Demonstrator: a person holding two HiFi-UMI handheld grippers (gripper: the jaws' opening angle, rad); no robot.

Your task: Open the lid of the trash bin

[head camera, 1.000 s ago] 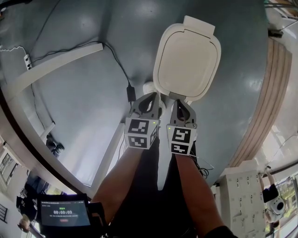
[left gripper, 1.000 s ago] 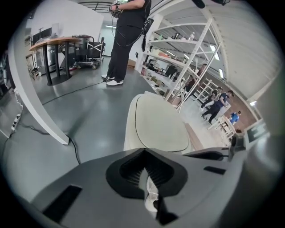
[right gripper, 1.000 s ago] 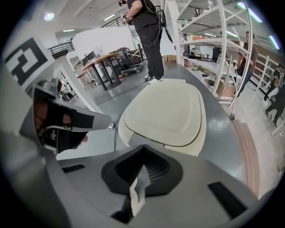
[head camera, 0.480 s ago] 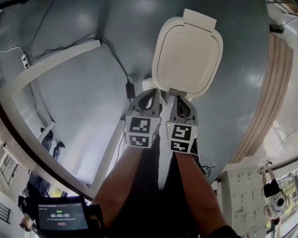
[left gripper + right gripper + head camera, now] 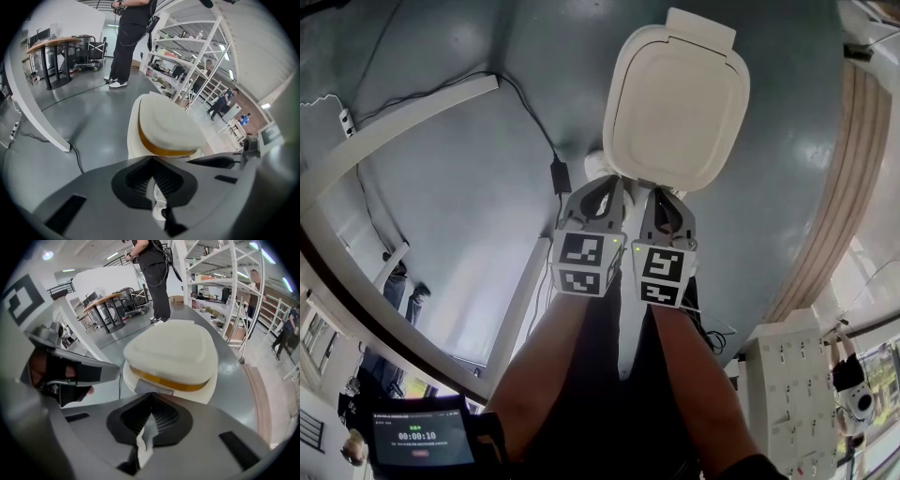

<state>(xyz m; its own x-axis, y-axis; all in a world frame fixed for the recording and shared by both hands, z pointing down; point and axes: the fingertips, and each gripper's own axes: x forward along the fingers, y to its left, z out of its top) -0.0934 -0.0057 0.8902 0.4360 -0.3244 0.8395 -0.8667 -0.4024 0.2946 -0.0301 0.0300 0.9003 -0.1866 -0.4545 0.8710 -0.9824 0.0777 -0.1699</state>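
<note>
Head view: trash bin (image 5: 675, 103) beyond right gripper (image 5: 662, 193)

left gripper (image 5: 605, 185), right gripper (image 5: 664, 195) showing grey shells, black-and-white marker cubes (image 5: 584, 265) | green lights (image 5: 635, 250) glowing | person wearing dark clothes (image 5: 592, 394)

Trash bin (image 5: 133, 136): cream-white plastic, upright on grey floor (image 5: 469, 187). Lid (image 5: 677, 98): rounded-square, slightly domed, raised rim, shut flat on bin. Gold band (image 5: 169, 378) runs under lid's edge. Grey tab (image 5: 151, 386) at near front edge, centred. Hinge block (image 5: 701, 28) on far side.
</note>
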